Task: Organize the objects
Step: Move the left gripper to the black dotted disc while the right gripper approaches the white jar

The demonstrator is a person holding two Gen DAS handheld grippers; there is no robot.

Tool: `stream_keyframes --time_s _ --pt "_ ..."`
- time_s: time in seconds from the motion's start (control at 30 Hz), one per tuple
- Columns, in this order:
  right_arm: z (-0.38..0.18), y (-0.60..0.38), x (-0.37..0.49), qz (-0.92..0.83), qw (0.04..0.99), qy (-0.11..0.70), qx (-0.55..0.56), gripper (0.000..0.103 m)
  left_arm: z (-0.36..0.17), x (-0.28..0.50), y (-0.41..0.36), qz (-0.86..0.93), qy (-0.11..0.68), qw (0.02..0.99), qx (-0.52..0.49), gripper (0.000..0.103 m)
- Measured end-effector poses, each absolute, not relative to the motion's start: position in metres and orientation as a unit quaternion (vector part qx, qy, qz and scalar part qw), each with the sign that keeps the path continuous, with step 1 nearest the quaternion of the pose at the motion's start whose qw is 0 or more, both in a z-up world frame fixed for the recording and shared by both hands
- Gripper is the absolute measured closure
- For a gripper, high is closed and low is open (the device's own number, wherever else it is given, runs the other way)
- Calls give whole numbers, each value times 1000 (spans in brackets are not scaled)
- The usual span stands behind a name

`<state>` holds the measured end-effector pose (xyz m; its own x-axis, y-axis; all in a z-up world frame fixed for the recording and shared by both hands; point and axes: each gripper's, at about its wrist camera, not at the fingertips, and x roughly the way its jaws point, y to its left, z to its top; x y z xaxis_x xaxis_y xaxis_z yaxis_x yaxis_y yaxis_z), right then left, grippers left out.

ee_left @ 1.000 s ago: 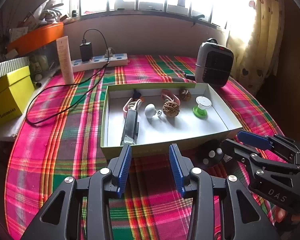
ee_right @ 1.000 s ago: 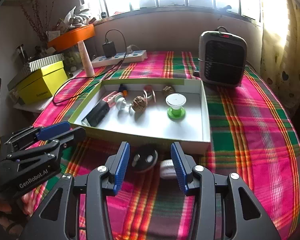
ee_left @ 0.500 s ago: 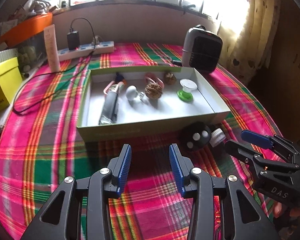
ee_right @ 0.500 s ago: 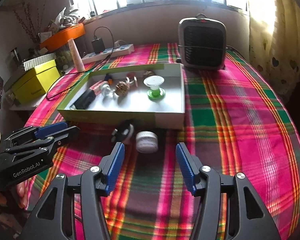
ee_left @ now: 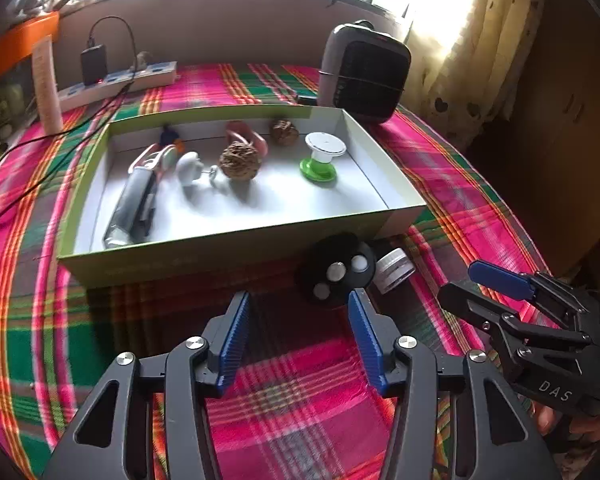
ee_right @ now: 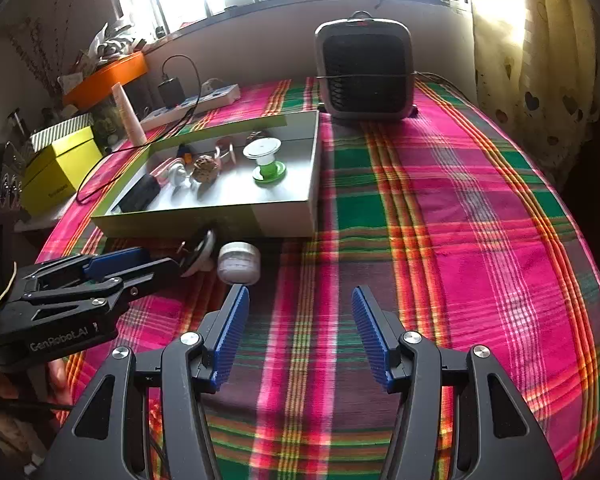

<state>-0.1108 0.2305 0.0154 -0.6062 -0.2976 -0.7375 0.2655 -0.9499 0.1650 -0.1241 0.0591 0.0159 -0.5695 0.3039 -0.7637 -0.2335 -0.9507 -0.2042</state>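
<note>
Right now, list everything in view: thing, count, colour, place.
box: 1, green outside, white inside, mid-table
walnuts: 2, brown, in box
spool: 1, white top, green base, in box
black disc: 1, three pale dots, on cloth before box
small jar: 1, white, beside disc
heater: 1, grey and black, behind box
power strip: 1, white, far left, charger plugged in
tube: 1, cream, upright by strip
yellow box: 1, table's left edge
tablecloth: 1, pink-green plaid
left claw: 1, black, blue pads, open
right claw: 1, same, open
</note>
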Motion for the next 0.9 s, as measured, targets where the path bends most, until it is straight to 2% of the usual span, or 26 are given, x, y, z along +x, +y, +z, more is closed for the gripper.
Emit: stream_keyframes --time_s 0.57,0.77,0.87,0.9 --pt "10 238 -117 -890 165 -26 424 48 10 -140 86 884 7 152 -441 51" --pt "10 235 -119 -889 170 -22 425 48 10 -142 84 885 -5 149 -441 51" --pt "8 234 -120 -887 171 -21 428 48 10 -142 82 887 -10 146 -438 53" --pt "8 234 -120 -887 171 -20 429 48 10 -142 82 888 -9 141 -437 58"
